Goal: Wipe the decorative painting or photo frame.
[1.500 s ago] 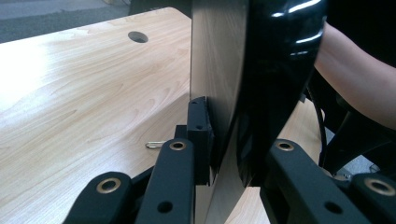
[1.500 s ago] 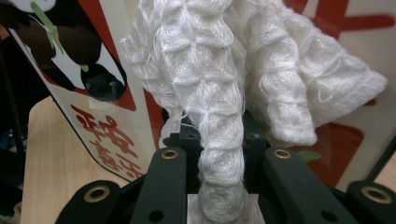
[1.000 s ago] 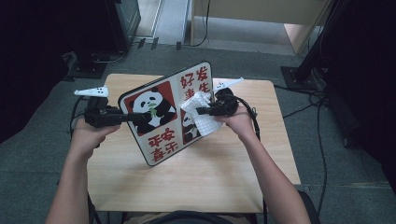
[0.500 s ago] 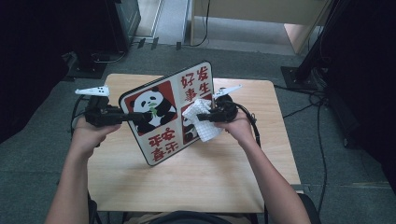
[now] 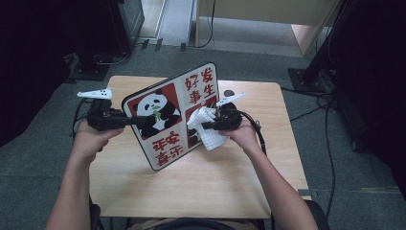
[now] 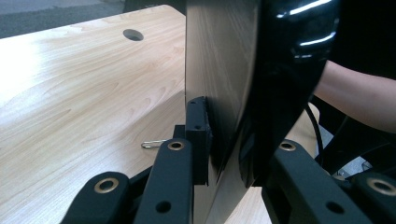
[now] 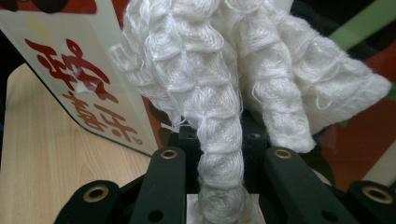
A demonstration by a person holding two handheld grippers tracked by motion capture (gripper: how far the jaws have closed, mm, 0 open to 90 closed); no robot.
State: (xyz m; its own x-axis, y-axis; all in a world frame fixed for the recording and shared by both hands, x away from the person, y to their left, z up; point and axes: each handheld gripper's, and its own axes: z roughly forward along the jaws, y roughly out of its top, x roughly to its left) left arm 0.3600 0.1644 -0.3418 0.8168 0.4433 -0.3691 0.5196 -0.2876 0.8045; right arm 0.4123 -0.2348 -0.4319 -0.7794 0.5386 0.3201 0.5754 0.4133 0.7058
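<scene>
A square board (image 5: 167,115) with panda pictures and red characters stands tilted on its lower edge on the wooden table (image 5: 191,191). My left gripper (image 5: 136,120) is shut on the board's left edge; in the left gripper view the jaws clamp the board's thin edge (image 6: 224,70) from both sides, with the left gripper (image 6: 224,140) low in that frame. My right gripper (image 5: 206,125) is shut on a white waffle-weave cloth (image 5: 207,132), which lies against the board's lower right face. In the right gripper view the cloth (image 7: 224,84) bunches above the right gripper (image 7: 219,154), with the board (image 7: 93,93) behind it.
A round cable hole (image 5: 229,93) sits in the tabletop behind the board. A small metal clip (image 6: 154,143) lies on the wood near the left jaws. Black cables trail off the table's right side, and dark stands and equipment ring the table on grey floor.
My right gripper has slid the cloth downward over the board's right side. The left gripper and the board have stayed where they were.
</scene>
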